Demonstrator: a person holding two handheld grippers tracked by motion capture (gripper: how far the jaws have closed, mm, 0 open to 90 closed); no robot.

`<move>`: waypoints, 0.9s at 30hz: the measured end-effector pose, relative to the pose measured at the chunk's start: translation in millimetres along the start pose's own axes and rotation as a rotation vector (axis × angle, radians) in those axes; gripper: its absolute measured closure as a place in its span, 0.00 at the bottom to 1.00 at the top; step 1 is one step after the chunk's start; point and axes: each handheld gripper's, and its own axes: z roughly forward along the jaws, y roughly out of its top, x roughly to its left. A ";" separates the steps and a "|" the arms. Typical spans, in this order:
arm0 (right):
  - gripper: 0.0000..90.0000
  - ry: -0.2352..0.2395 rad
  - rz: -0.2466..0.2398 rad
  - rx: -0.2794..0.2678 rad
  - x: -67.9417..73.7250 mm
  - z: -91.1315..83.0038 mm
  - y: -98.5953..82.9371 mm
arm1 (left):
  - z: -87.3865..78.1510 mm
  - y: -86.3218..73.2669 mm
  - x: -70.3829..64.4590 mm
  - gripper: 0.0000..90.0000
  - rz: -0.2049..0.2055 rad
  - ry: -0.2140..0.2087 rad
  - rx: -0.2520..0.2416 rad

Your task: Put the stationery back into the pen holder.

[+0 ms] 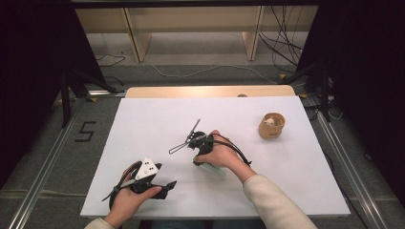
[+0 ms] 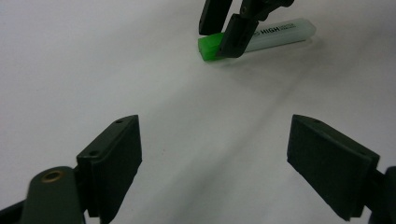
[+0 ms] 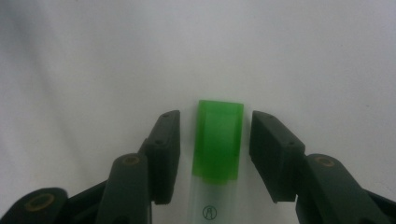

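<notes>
- High view, nearest: left tool (image 1: 165, 189) held low at the front tabletop (image 1: 143, 124) edge, jaws spread wide, nothing between them; idle, so little risk there beyond drifting toward the right one.
- Further in: right tool (image 3: 215, 140) set over the green cap end of a marker (image 3: 217, 140), jaws partly open, flanking the cap on both sides with slim gaps, not yet gripping.
- Marker flat on the tabletop, mid-table, under the right hand (image 1: 220, 153); white barrel pointing back toward the wrist.
- Likely trouble: closing on the cap alone could pull it off or let the smooth barrel swing and drop on lifting.
- Uneven closing could nudge the marker sideways and make it roll clear.
- Pressing too low could scrape jaw tips on the tabletop.
- Farthest: small wooden cup (image 1: 271, 125) at the right, well apart; probably safe from any bump.
</notes>
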 end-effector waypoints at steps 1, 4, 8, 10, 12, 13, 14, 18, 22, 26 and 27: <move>0.60 -0.002 0.000 0.004 0.0 0.3 0.4 | 0.0 0.0 0.0 0.20 0.000 0.000 0.000; 0.61 -0.001 -0.001 0.007 0.1 1.7 1.4 | -0.1 -0.1 0.1 0.20 -0.001 0.000 0.000; 0.62 -0.004 -0.006 0.022 0.2 3.0 2.7 | -0.3 -0.1 0.2 0.20 -0.001 0.000 0.000; 0.62 -0.004 -0.007 0.025 0.2 3.0 3.0 | -0.4 -0.1 0.2 0.20 -0.001 -0.001 0.000; 0.63 -0.006 -0.007 0.030 0.3 3.9 3.7 | -0.4 -0.1 0.2 0.20 -0.002 -0.001 0.000; 0.63 -0.006 0.001 0.027 1.0 4.3 4.1 | -0.4 0.0 0.1 0.20 -0.001 0.000 -0.002; 0.63 -0.005 0.000 0.032 1.0 4.3 4.3 | -0.4 0.0 0.1 0.20 -0.001 0.000 -0.002; 0.64 -0.011 0.000 0.043 1.4 5.1 4.3 | -0.5 0.0 0.1 0.20 -0.001 -0.001 0.000; 0.65 -0.014 0.008 0.045 1.5 5.0 4.6 | -0.4 0.0 0.1 0.20 0.000 -0.002 0.000; 0.67 -0.021 0.013 0.044 1.6 5.3 4.8 | -0.4 0.0 0.1 0.20 0.000 -0.002 0.000; 0.67 -0.021 0.013 0.044 1.6 5.3 4.8 | -0.4 0.0 0.1 0.20 0.000 -0.002 0.000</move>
